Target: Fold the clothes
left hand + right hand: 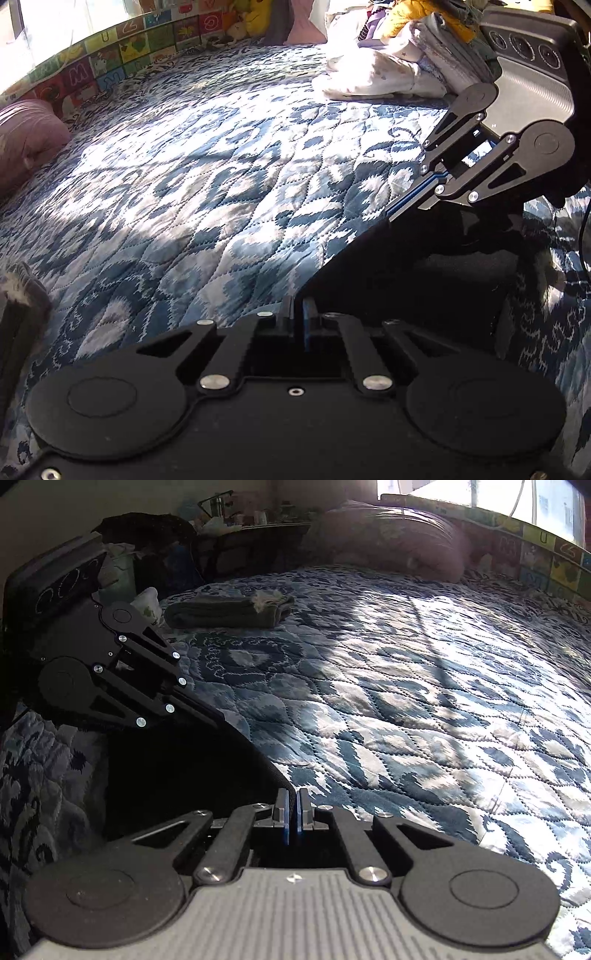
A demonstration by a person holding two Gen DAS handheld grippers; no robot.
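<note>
A black garment (424, 266) on the blue quilt (207, 177) is pinched by both grippers, left (298, 314) and right (292, 808), fingers clamped together on it.

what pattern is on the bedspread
A quilted blue-and-white ornamental print on the bedspread, clearest in the left wrist view.

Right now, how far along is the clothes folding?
Done: one grey garment lies folded on the quilt. In hand: a black garment, stretched between the left gripper and right gripper, whose fingers look shut on its edge; no fold shows in it yet. Left: this piece, plus the heap of light clothes at the bed's far edge.
</note>
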